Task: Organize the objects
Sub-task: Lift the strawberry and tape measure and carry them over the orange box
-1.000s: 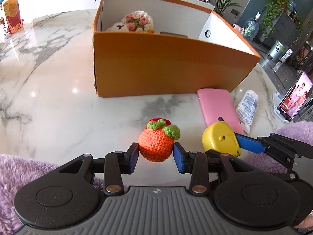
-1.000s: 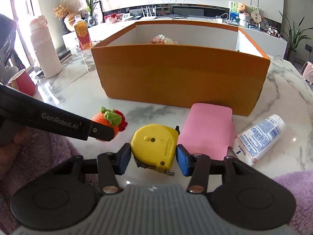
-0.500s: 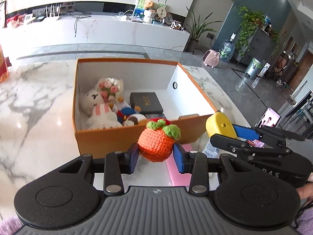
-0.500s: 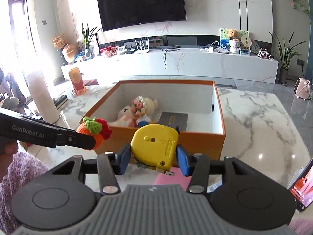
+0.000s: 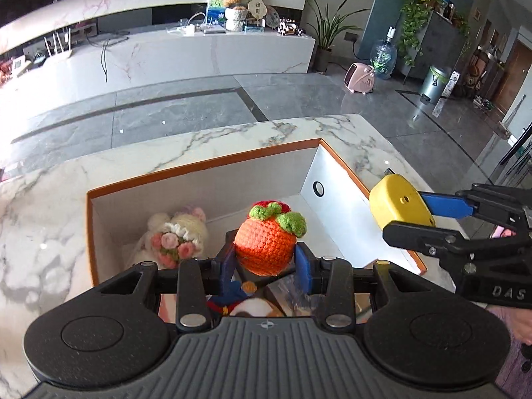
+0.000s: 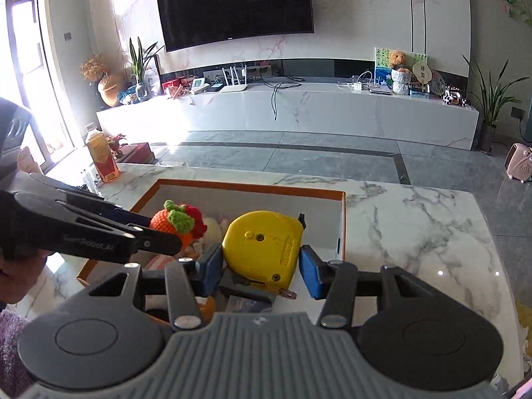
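Observation:
My left gripper (image 5: 265, 264) is shut on an orange crocheted fruit (image 5: 266, 239) with green leaves and a red top, held above the open orange box (image 5: 206, 166). To its right, my right gripper (image 6: 261, 271) is shut on a yellow tape measure (image 6: 262, 246), also over the box (image 6: 252, 188). In the left wrist view the tape measure (image 5: 399, 204) hangs near the box's right wall. The fruit (image 6: 176, 221) shows at the left in the right wrist view. A crocheted doll with pink flowers (image 5: 176, 236) lies inside the box.
The box stands on a white marble table (image 5: 43, 206). Other soft toys (image 5: 246, 302) lie at the box's near end. A juice bottle (image 6: 101, 158) stands at the table's far left corner. Beyond the table edge is grey floor and a long white cabinet (image 6: 299, 109).
Both grippers have risen from the table with the fruit and the tape measure and moved forward over the open box, whose inside has come into view.

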{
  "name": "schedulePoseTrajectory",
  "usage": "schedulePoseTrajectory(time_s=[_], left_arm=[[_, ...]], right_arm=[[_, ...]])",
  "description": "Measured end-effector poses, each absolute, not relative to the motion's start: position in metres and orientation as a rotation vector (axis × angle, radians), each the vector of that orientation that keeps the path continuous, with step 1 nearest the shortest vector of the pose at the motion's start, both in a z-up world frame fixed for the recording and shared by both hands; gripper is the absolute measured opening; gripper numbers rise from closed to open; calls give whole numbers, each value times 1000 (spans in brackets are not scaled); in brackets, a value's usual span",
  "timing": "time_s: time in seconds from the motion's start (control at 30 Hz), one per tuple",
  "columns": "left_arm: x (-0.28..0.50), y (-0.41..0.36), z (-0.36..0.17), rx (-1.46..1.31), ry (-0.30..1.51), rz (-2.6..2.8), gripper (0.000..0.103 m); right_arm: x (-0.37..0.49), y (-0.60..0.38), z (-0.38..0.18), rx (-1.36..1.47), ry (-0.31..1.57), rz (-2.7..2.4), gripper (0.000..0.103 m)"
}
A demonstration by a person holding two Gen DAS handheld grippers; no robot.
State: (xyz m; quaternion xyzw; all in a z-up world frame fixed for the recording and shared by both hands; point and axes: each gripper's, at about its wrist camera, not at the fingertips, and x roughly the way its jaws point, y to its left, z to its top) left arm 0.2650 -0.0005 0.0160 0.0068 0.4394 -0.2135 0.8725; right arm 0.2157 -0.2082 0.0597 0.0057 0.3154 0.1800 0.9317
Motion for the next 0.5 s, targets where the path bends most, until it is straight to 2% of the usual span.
schedulePoseTrajectory(time_s=[0.2, 0.5], left_arm=[[323, -4, -23, -56, 1052, -443, 44], [336, -5, -47, 107, 1120, -382, 44]], right_arm=[[248, -206, 48, 13, 659, 379, 52], [267, -199, 31, 7, 678, 412, 52]])
